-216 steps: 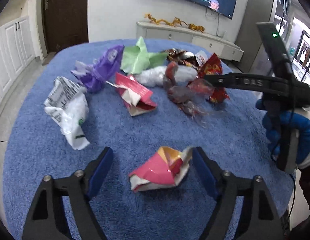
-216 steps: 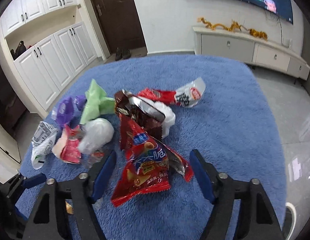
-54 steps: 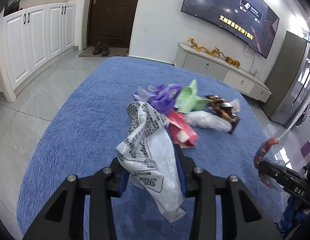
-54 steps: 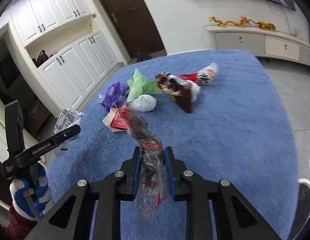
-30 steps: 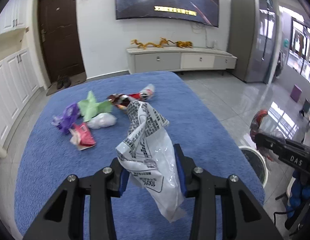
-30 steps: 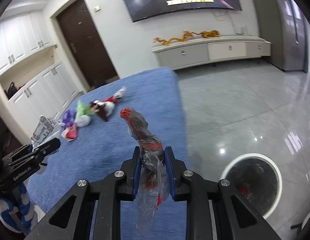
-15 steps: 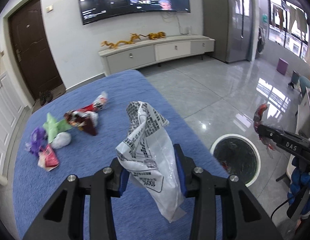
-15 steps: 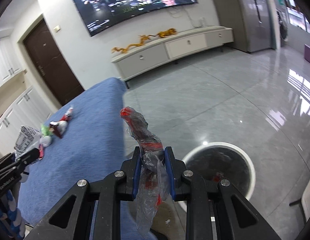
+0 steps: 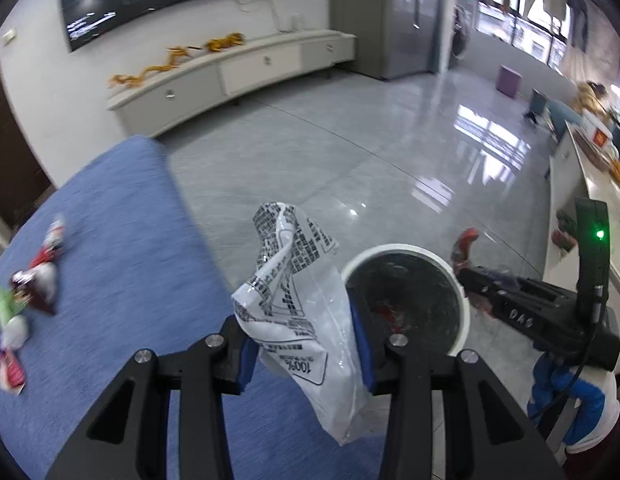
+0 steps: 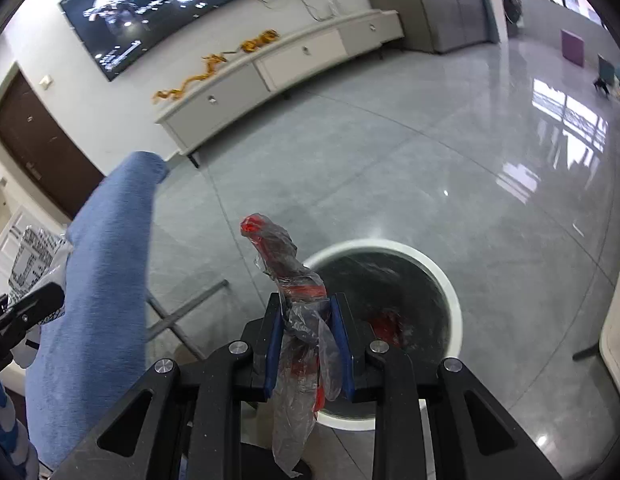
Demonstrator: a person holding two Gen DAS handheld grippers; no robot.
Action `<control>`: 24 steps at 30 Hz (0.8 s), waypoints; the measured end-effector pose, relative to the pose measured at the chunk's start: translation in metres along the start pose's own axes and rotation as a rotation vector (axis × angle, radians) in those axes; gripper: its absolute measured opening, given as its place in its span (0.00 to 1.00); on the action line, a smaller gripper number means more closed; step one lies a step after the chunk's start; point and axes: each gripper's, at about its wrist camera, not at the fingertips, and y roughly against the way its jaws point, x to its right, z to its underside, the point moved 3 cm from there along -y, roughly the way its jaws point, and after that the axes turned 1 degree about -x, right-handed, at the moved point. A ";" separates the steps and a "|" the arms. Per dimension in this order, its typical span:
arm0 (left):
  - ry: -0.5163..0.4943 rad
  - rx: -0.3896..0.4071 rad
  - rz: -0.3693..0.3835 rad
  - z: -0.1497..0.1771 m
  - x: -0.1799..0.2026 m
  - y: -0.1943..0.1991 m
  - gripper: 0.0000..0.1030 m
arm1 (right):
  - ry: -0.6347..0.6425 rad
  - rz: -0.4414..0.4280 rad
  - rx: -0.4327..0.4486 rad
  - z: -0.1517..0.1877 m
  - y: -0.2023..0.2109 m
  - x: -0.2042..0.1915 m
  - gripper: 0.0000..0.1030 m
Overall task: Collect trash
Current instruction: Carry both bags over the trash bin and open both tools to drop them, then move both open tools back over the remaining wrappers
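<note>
Both grippers are black, the left gripper (image 9: 304, 338) and right gripper (image 10: 309, 346) each with 2 blue-padded fingers and silver screws, the right one's body marked "DAS" with a green light, gripped by a blue-and-white glove (image 9: 569, 398).

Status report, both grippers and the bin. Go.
Left gripper shut on white printed bag. Right gripper jaws opening, clear red wrapper between them, above white bin. Nothing blocking.
</note>
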 end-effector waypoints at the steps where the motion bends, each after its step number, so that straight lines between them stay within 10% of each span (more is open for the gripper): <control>1: -0.010 -0.015 0.018 -0.003 0.008 -0.009 0.37 | -0.014 0.006 -0.010 0.001 -0.003 0.007 0.23; 7: -0.042 -0.076 0.100 -0.018 0.041 -0.047 0.39 | -0.074 0.031 -0.051 0.006 -0.018 0.033 0.23; 12: -0.007 -0.089 0.168 -0.029 0.047 -0.062 0.61 | -0.104 0.037 -0.060 0.007 -0.023 0.043 0.41; 24: 0.015 -0.055 0.193 -0.038 0.028 -0.051 0.62 | -0.122 0.095 -0.038 0.002 -0.004 0.046 0.45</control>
